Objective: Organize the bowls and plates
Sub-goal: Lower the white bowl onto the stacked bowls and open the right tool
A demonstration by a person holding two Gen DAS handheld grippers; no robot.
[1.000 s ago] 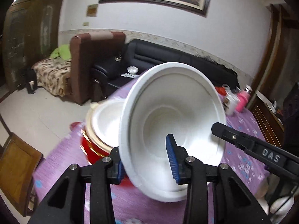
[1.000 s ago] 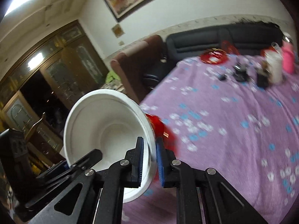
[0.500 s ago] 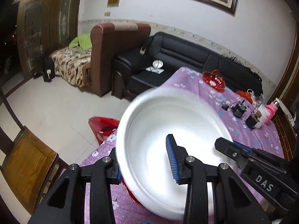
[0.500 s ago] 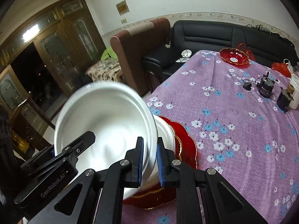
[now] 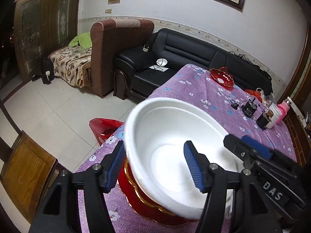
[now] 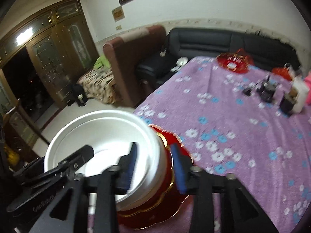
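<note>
The long table under a purple cloth with little flowers (image 5: 194, 89) is taking up most of the room in both views; near its close corner a stack of dishes is sitting. At the bottom of the stack a shiny red plate with a wavy gold edge (image 5: 136, 198) is lying on the cloth; on top of it the big round white bowl (image 5: 175, 145) is now resting, with another white rim showing just under it, so it looks like bowls are nesting inside each other.

The left gripper (image 5: 155, 167) is standing spread around the bowl's near wall, one blue pad outside and one inside; its jaws have just been opening and the pads are no longer pinching the rim. The right gripper (image 6: 154, 167) is doing the same on the other side; its jaws have also just been opening, and the rim is sitting loose between them.

So this bowl is looking done; it is being let go onto the stack. Far away at the other end, a small red glass dish with a frilly edge (image 5: 222, 76) is sitting alone, well apart from the stack; I think it may be left to bring over.
</note>
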